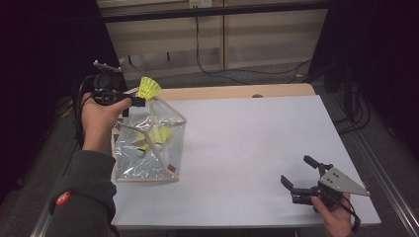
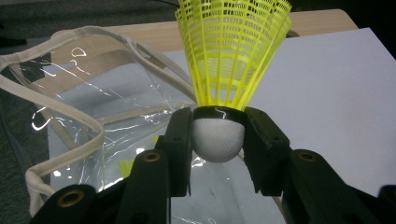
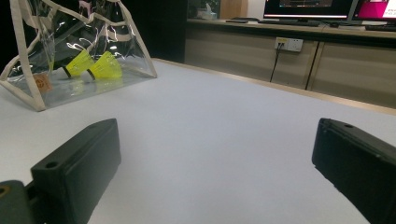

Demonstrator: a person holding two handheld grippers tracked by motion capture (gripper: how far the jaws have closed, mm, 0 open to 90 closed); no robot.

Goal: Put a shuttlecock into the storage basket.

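Note:
My left gripper is shut on the white cork of a yellow shuttlecock, holding it skirt-up above the mouth of a clear plastic bag with cream trim. Two more yellow shuttlecocks lie inside the bag. My right gripper rests low over the white table at the front right, jaws wide apart with nothing between them.
The bag stands at the table's left edge. A wooden strip runs along the table's far edge. Cabinets and cables sit behind the table, and a wall socket shows in the right gripper view.

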